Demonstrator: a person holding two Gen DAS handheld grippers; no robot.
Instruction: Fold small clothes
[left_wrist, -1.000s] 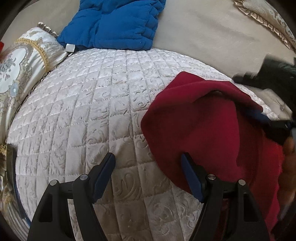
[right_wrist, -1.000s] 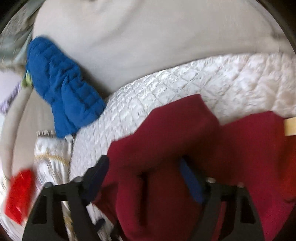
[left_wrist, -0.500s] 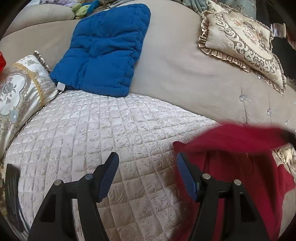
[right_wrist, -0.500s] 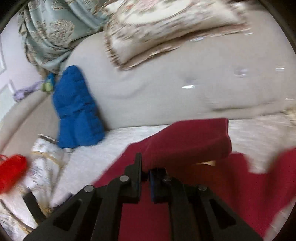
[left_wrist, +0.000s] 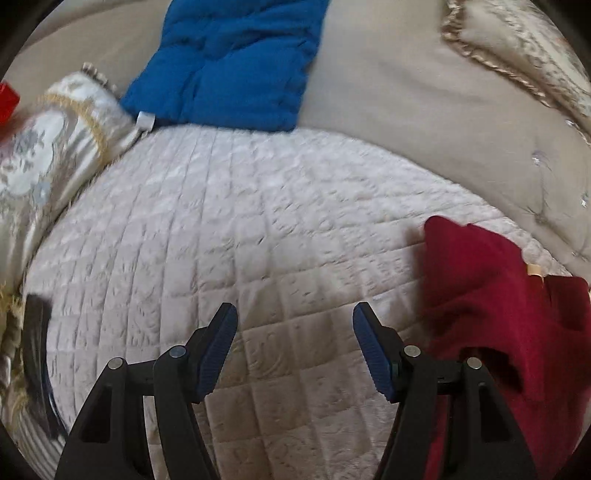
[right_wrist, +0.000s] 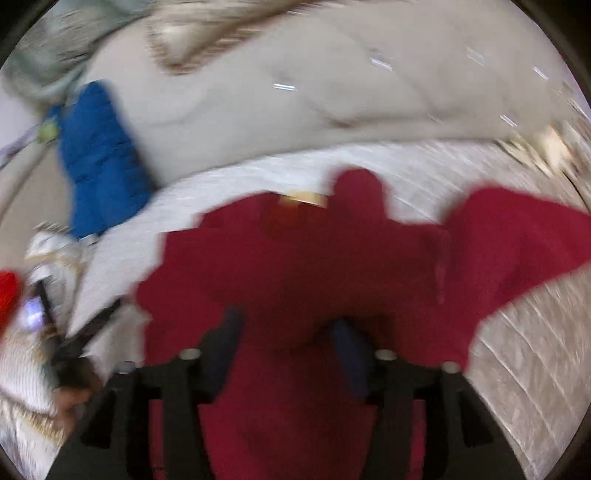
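Note:
A dark red garment (left_wrist: 491, 295) lies crumpled on the white quilted cover (left_wrist: 240, 229), to the right of my left gripper (left_wrist: 293, 350), which is open and empty above bare quilt. In the right wrist view the same red garment (right_wrist: 332, 258) spreads wide with a tan neck label (right_wrist: 303, 198) at its far edge. My right gripper (right_wrist: 286, 354) is open just above the garment's near part. This view is blurred by motion.
A blue quilted cushion (left_wrist: 229, 62) leans on the beige sofa back (left_wrist: 406, 110). An ornate pillow (left_wrist: 48, 147) lies at the left and another (left_wrist: 524, 55) at the upper right. A red object (left_wrist: 7, 101) sits at the far left edge.
My right gripper was shut on a fold of the red garment half a second ago; now it is open and the garment lies spread out. My left gripper stayed open.

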